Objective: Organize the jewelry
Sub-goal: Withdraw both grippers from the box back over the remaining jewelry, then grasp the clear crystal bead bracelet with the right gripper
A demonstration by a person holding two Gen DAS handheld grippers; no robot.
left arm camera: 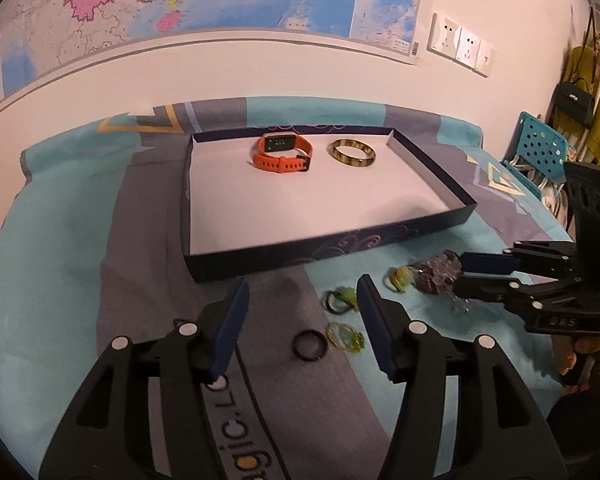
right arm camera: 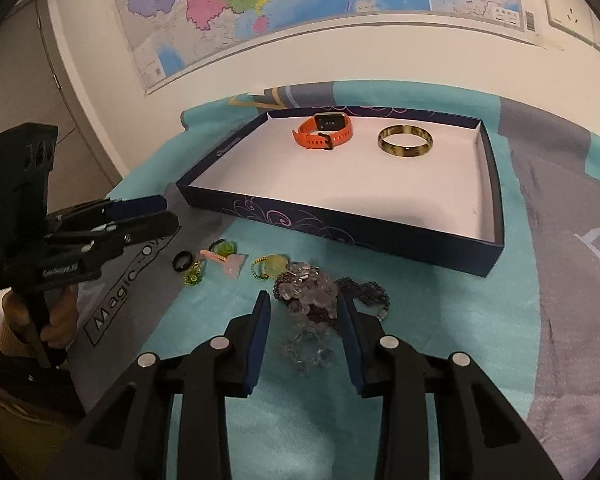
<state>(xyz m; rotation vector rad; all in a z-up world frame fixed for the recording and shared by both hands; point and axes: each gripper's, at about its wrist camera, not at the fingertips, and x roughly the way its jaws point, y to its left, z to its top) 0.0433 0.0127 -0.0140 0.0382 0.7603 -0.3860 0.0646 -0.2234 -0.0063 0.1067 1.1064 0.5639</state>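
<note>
Tongs, left: left gripper (left arm camera: pixel 302 312) spread wide, gripping nothing, poised over the black ring (left arm camera: pixel 308 345) and a yellow-green hair tie (left arm camera: pixel 342 336) on the cloth.
Tongs, right: right gripper (right arm camera: pixel 304 312) also parted wide, its blue pads either side of the heap of clear and purple beaded bracelets (right arm camera: pixel 310 300); whether the pads touch the beads cannot be told.
Tray: shallow dark-blue box lid (right arm camera: pixel 340 236) with a white floor, holding an orange smartwatch (right arm camera: pixel 323 132) and a gold-and-dark bangle (right arm camera: pixel 405 141) near its far wall, just beside each other but apart.
Loose jewelry: pink hair clip (right arm camera: pixel 226 263), green hair ties and a small green bead ring (right arm camera: pixel 265 267) lie on the turquoise cloth (right arm camera: pixel 440 312) just in front of the lid's near wall.
Open room: most of the lid's white floor is bare toward its near wall.
Hard to make out: bracelets are tangled, so their number is unclear; in the left wrist view the heap is blurred and partly covered by the right gripper's fingers.
</note>
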